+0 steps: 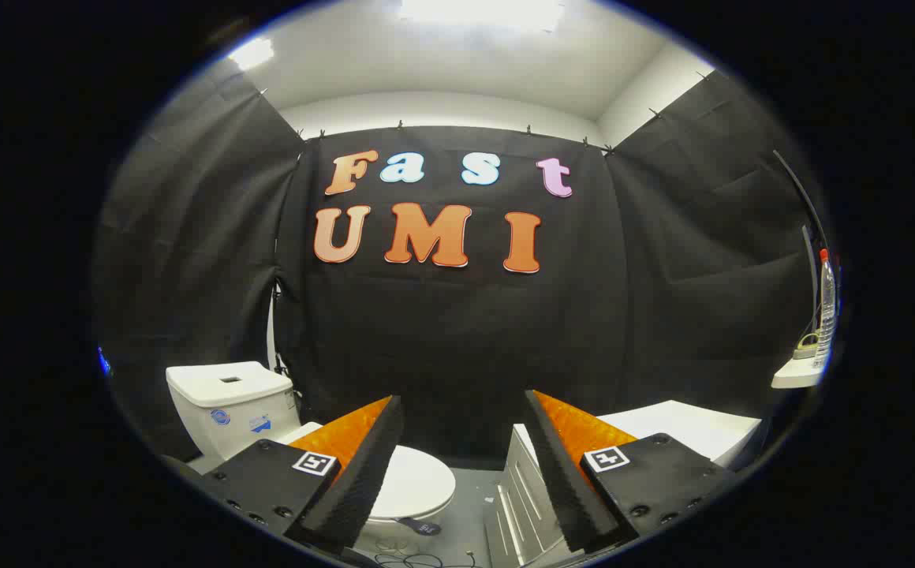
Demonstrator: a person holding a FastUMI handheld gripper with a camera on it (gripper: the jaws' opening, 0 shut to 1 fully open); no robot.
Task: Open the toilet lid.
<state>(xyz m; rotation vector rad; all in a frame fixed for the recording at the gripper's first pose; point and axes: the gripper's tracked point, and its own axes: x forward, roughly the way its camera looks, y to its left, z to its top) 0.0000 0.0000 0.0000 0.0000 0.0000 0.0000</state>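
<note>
The left fingers (363, 465) hide the near part of the closed toilet lid (418, 481), whose labels are unreadable

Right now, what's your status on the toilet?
Gripper open, holding nothing. Toilet lid shut, below and beyond the fingers, not yet touched. White cabinet stands to the toilet's side; nothing between fingers and lid.

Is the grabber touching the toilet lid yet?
Apart. In the gripper view the open gripper hangs in the air, and the closed toilet lid lies well beyond and below its fingers, with floor showing between.
</note>
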